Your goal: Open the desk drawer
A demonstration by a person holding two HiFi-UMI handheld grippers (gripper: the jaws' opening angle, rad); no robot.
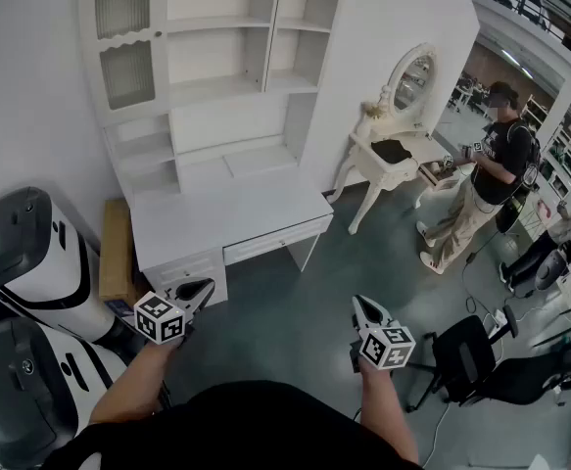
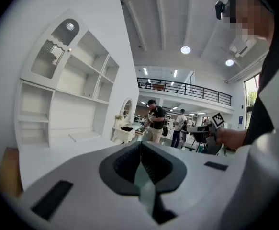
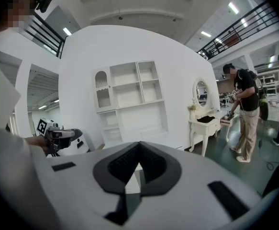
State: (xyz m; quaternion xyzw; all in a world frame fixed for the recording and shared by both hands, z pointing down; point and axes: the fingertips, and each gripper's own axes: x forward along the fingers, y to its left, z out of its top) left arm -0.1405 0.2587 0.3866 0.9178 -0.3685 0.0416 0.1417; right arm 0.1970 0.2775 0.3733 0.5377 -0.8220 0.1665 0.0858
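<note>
A white desk [image 1: 216, 209] with a tall shelf hutch [image 1: 207, 57] stands against the wall. Its long drawer [image 1: 277, 239] under the top is closed, and a small drawer unit [image 1: 189, 267] sits below the left end. My left gripper [image 1: 205, 286] hovers just in front of that unit, shut and holding nothing. To the right, my right gripper [image 1: 359, 303] hangs over the floor, well short of the desk, also shut and empty. The left gripper view shows the hutch [image 2: 72, 104] beyond the closed pads [image 2: 129, 159]. The right gripper view shows the hutch [image 3: 129, 104] farther off.
A white vanity table with an oval mirror [image 1: 393, 150] stands right of the desk, with a person [image 1: 481, 184] beside it. A black chair [image 1: 466, 355] is near my right side. White-and-black machines [image 1: 30, 262] and a wooden board [image 1: 117, 253] crowd the left.
</note>
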